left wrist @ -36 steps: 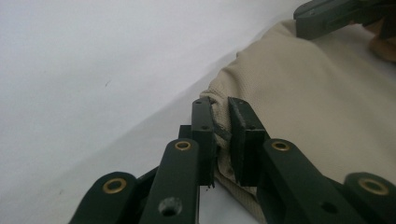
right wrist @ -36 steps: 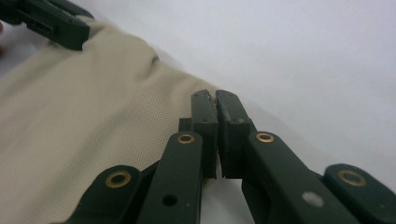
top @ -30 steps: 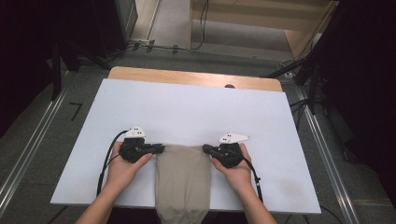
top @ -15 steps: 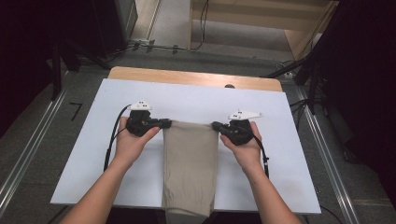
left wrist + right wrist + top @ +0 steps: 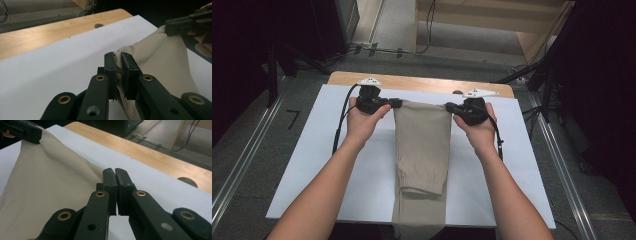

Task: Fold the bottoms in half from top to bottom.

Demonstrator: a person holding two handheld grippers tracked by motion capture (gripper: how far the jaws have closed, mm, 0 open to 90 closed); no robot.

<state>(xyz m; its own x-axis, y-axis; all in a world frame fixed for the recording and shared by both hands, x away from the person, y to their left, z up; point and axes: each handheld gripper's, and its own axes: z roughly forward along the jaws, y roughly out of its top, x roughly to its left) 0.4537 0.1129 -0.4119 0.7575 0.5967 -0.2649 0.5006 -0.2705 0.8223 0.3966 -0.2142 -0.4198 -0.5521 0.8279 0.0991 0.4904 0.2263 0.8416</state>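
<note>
Beige trousers (image 5: 421, 145) are held stretched over the white bench (image 5: 312, 150) — lower end draped off the near edge — one top corner pinched in left claw (image 5: 396, 103), one in right claw (image 5: 451, 106); soft, light, limp cloth — best gripped at corners.

Left gripper (image 5: 119, 65) clamped tight on a corner of beige trousers (image 5: 160, 60), cloth pinched between the 2 black jaws. Right gripper (image 5: 186, 23) gripping the far corner, white board (image 5: 50, 65) beneath, wooden table (image 5: 45, 35) beyond.
</note>
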